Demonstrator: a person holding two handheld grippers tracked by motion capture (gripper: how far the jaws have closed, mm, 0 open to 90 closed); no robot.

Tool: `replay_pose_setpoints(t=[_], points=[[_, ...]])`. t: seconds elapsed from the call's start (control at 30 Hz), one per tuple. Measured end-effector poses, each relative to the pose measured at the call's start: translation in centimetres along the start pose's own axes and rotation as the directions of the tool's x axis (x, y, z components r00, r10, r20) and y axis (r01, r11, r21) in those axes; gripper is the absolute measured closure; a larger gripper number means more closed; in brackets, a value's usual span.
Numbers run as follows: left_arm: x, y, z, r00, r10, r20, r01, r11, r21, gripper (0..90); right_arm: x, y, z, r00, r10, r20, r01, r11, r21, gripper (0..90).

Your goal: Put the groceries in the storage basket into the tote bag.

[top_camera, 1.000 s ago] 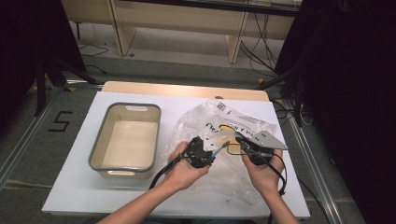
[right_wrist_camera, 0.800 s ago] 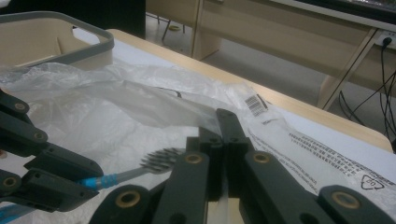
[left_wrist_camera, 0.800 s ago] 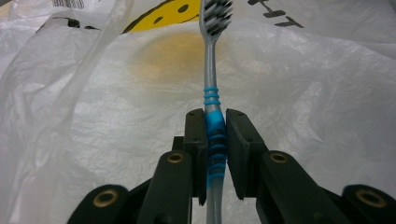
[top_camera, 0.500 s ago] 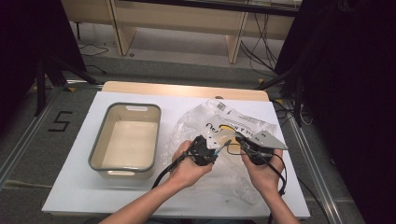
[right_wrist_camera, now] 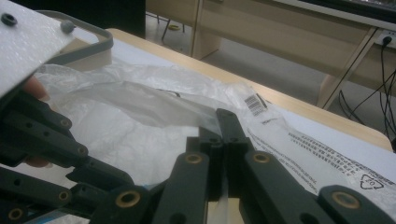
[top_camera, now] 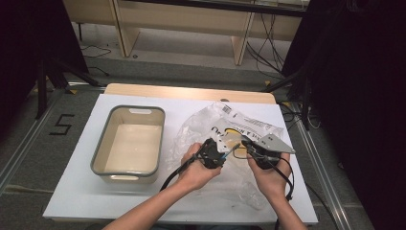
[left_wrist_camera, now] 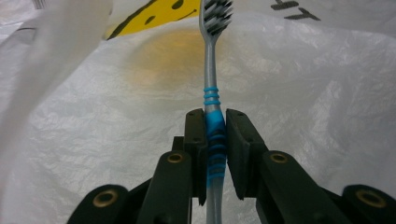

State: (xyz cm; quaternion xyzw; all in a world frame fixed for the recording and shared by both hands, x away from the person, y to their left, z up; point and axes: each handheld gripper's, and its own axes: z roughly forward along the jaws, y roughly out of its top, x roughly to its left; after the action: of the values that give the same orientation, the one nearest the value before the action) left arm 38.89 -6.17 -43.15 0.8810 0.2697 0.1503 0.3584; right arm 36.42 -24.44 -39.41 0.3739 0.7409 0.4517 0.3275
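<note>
The left gripper (left_wrist_camera: 215, 128) had its two black jaws clamped on a toothbrush (left_wrist_camera: 212, 100), pinching the blue ribbed grip section of the grey handle. The handle ran straight out between the jaws, and the bristled head sat at the far end, over the yellow smiley print on a clear plastic bag (left_wrist_camera: 299, 102). In the high view the left gripper (top_camera: 225, 154) was held in the person's left hand (top_camera: 194, 170) near the middle of the table's near half, with the toothbrush (top_camera: 231, 152) pointing toward the right gripper (top_camera: 245, 143).

The right gripper (right_wrist_camera: 223, 122) had its jaws drawn together on a fold of the plastic bag (right_wrist_camera: 140, 105); a thin edge of the film ran between the pads, with no gap visible between them. That edge was lifted off the table, and the film stretched away to the left in that view. A barcode sticker (right_wrist_camera: 255, 105) lay on the bag just beyond the jaw tips.

In the high view the plastic bag (top_camera: 210, 125) lay crumpled across the right half of the white table (top_camera: 76, 191), reaching from near the far edge down to the near edge. A beige tub with a grey rim (top_camera: 98, 153) stood on the left half, just beside the bag and apart from both grippers.
</note>
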Motion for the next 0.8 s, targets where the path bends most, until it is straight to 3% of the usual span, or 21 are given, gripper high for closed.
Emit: replay_pose_setpoints(t=[0.17, 0.5, 0.8], points=[[-0.21, 0.14, 0.31, 0.9988, 0.049, 0.001, -0.049, 0.9988, 0.010, 78.4, -0.01, 0.00, 0.01, 1.0000, 0.000, 0.000, 0.000, 1.000, 0.001, 90.0], [-0.30, 0.06, 0.65, 0.9946, 0.103, 0.008, -0.103, 0.9943, 0.024, 78.4, -0.09, -0.02, 0.05, 1.0000, 0.000, 0.000, 0.000, 1.000, 0.005, 90.0], [-0.26, 0.07, 0.94, 0.9942, 0.107, 0.009, -0.108, 0.9939, 0.023, 78.4, -0.10, 0.00, 0.05, 1.0000, 0.001, 0.001, -0.001, 1.000, 0.005, 90.0]])
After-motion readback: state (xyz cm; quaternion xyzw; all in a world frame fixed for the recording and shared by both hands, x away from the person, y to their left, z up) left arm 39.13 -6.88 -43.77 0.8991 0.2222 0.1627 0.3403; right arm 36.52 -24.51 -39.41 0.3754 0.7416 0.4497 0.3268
